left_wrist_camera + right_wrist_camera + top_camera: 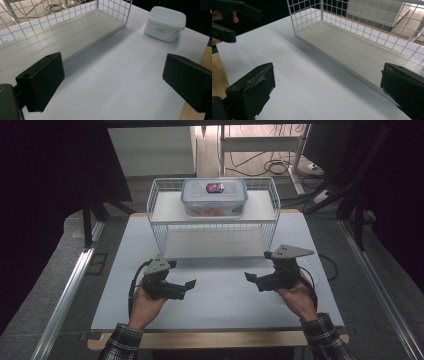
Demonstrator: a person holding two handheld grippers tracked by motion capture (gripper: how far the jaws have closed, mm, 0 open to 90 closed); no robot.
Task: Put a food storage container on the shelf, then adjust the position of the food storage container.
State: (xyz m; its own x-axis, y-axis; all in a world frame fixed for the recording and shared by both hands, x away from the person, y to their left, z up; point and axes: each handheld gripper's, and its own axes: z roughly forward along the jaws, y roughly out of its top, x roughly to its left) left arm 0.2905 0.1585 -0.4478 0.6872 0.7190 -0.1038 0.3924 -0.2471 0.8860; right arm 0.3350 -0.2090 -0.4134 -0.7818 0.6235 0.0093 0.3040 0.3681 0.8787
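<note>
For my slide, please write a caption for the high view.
Two open hand-held grippers, left and right, face a wire shelf rack holding a clear lidded food container.

The table (pixel 220 295) is white with a pale wood edge. The wire rack (pixel 162 222) is white, its shelves light grey. The box (pixel 214 196) on top is clear with a blue rim and a red-and-blue label. The small tub (pixel 165 23) is white. Both sleeves (pixel 327 340) are dark plaid.

Label on the clear lidded container (pixel 214 196) was too small to read, contents just an orange blur. Print on the white tub (pixel 165 23) was illegible too
</note>
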